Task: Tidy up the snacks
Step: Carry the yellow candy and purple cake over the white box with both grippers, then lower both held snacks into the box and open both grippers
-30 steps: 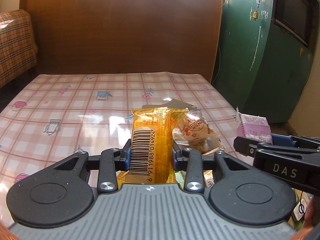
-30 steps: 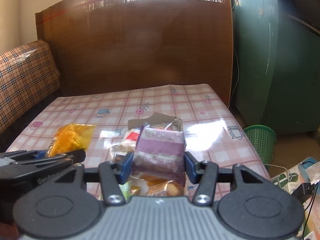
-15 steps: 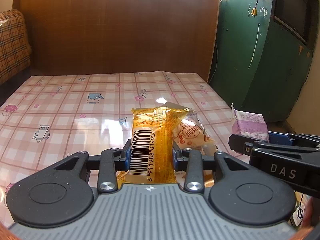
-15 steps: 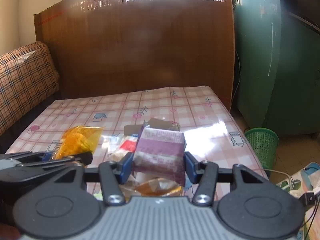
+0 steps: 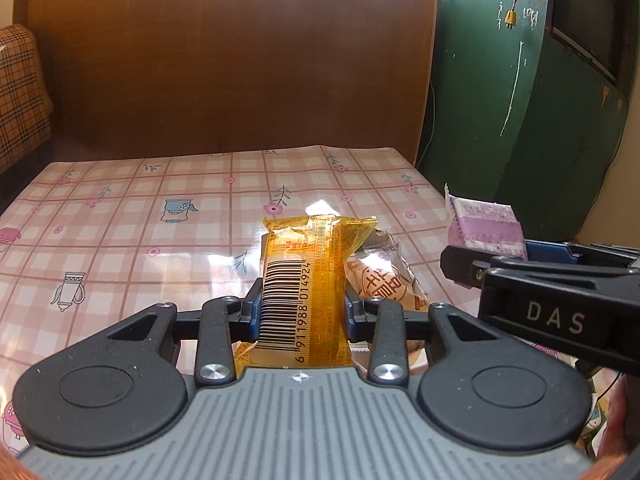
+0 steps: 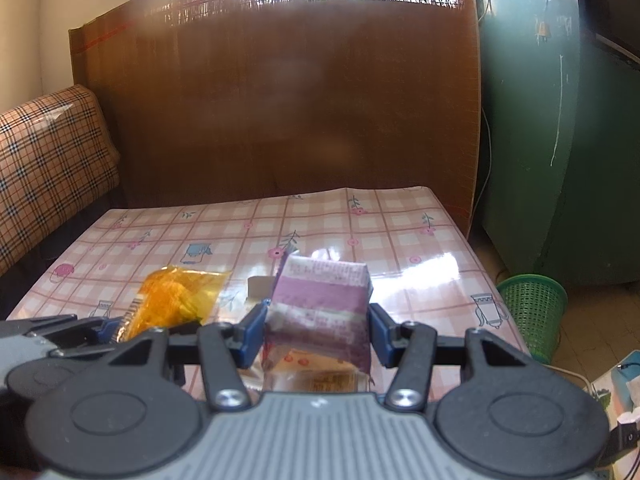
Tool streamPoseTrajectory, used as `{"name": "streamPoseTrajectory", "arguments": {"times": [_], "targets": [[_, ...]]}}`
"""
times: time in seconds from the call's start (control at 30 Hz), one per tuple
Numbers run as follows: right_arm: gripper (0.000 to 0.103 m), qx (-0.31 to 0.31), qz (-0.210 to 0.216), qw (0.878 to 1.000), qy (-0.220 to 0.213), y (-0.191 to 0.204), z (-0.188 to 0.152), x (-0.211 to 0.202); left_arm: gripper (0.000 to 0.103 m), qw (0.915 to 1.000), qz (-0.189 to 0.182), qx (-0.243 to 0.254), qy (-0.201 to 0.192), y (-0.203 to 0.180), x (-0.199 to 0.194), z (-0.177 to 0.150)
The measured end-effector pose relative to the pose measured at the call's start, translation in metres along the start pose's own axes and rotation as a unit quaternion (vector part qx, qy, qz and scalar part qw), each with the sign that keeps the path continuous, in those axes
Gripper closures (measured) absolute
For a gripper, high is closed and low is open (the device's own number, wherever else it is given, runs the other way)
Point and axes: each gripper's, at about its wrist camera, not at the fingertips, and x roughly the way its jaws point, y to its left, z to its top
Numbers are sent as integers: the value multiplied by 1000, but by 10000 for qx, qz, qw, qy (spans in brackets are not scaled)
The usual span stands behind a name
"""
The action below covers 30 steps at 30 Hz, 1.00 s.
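While my left gripper [image 5: 302,310] pinches a shiny yellow snack packet [image 5: 308,280], my right gripper [image 6: 316,330] squeezes a purple paper pack [image 6: 320,308].

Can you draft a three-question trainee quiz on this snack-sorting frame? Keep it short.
1. True or false: the left gripper is shut on the yellow barcoded snack packet.
2. The right gripper holds: A) a purple snack packet, B) a green basket, C) nothing.
3. What stands on the floor right of the pink checked table in the right wrist view?

Key: 1 true. 2 A. 3 A green mesh wastebasket.
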Motion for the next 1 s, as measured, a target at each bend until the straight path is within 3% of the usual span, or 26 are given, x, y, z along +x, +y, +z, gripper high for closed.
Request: {"name": "streamPoseTrajectory", "arguments": {"times": [1.0], "targets": [[50, -40, 124, 9997, 190, 2, 22, 52, 60, 9991, -267, 195, 246, -6, 40, 10]]}}
